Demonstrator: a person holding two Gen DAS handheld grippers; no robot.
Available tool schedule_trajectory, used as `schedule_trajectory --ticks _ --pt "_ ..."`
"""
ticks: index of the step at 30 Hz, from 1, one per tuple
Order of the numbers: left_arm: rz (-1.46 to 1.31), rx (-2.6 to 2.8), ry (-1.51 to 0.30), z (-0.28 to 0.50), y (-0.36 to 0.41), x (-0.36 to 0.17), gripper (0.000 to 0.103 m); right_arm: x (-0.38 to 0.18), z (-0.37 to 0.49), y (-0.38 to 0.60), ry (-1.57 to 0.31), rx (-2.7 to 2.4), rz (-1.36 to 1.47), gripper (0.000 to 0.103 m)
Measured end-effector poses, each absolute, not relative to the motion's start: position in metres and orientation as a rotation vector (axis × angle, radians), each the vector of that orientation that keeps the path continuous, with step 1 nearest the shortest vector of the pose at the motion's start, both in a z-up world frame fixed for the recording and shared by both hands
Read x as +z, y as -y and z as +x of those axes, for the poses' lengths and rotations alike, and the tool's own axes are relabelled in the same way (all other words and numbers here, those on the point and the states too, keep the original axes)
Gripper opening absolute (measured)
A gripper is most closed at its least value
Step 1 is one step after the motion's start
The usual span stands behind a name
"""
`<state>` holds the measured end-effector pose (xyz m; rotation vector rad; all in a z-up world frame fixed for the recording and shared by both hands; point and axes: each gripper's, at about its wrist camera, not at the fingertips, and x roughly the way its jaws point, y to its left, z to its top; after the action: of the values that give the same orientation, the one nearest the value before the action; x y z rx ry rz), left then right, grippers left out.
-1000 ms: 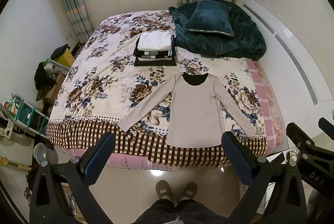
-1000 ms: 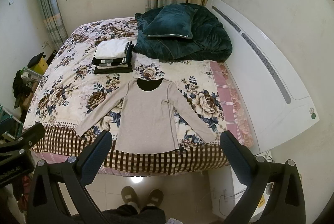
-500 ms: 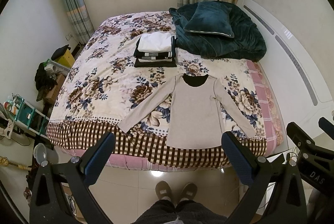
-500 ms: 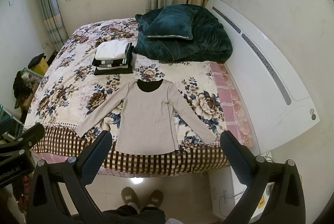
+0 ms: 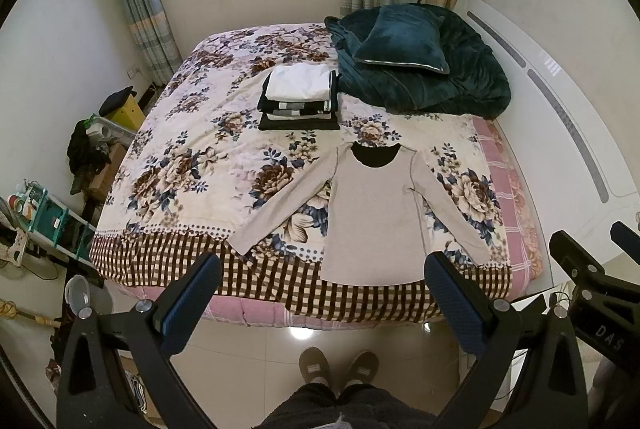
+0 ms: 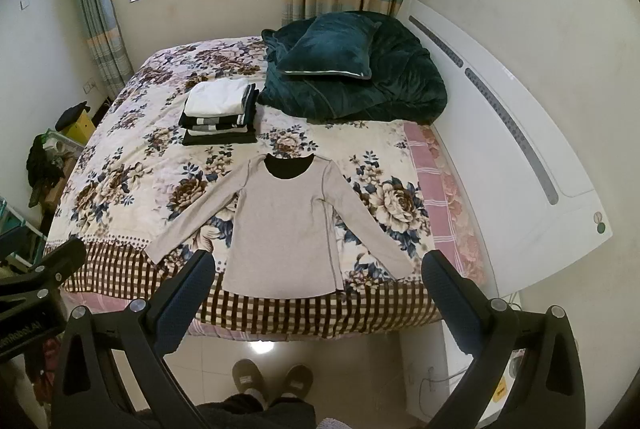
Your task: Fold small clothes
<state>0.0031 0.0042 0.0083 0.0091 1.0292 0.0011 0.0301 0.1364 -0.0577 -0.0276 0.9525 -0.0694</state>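
Two grippers hang side by side over the floor at the foot of the bed (image 5: pixel 168 165), both raised well above the mattress and tilted down toward it. The left gripper (image 5: pixel 322 295) has its jaws spread wide with nothing between them; the right gripper (image 6: pixel 316 293) has its jaws equally wide apart and empty. Neither touches any fabric. In the left wrist view the right gripper's body shows at about 4 o'clock; in the right wrist view the left gripper's body shows at about 8 o'clock.

A grey long-sleeved shirt (image 5: pixel 372 221) (image 6: pixel 286 229) lies flat on the floral bedspread near the foot edge, well apart from both grippers. Its long axis runs from 6 to 12 o'clock, with the dark-lined neckline (image 5: pixel 376 157) at 12 and the hem at 6, resting on the brown checked border. The sleeves fan out straight toward 8 and 4 o'clock.

Beyond the neckline, toward 11 o'clock, stands a stack of folded clothes (image 5: pixel 300 101) (image 6: pixel 220 115), white on top, black and striped below. A dark teal pillow (image 5: pixel 402 43) rests on a rumpled teal blanket (image 5: pixel 452 85) at 1 o'clock, against the white headboard (image 6: pixel 516 149). The person's slippered feet (image 5: pixel 338 367) stand at 6 o'clock.
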Motion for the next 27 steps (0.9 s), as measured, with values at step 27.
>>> schedule_trajectory --ticks 27 --pt "0.187 0.093 -1.240 0.227 0.069 -0.269 0.103 -0.386 0.136 0.118 -1.236 -0.620 0.557 0.103"
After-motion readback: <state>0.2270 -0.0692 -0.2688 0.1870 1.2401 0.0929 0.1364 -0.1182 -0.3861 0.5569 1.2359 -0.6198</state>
